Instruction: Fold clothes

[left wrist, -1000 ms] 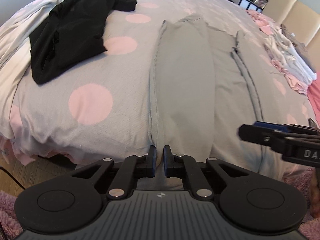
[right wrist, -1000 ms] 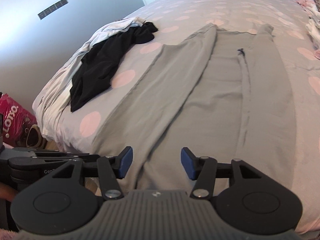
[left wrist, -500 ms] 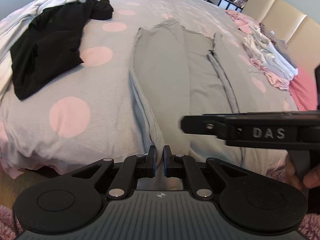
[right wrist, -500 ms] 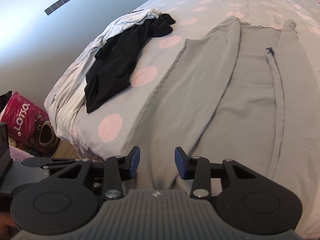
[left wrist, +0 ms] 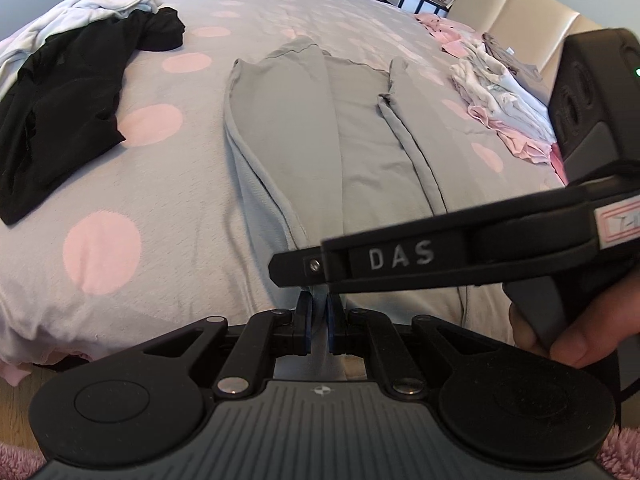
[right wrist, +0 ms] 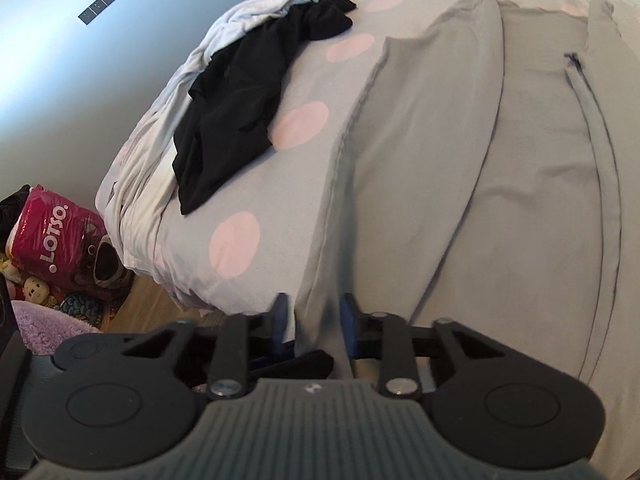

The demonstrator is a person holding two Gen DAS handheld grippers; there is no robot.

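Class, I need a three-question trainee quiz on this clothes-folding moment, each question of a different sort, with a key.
1. True or false: the left gripper is shut on the grey garment.
2. What lies left of the grey garment on the bed? A) black garment B) towel C) pillow
3. Fill in: the right gripper is ____, its fingers either side of the garment's hem.

Key: 1 true; 2 A; 3 open

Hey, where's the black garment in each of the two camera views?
Left wrist view: the black garment lies at the upper left, on the polka-dot bedspread.
Right wrist view: the same black garment sits upper left of centre, near the bed's edge.
Shared landmark: the grey garment spread to its right in both.
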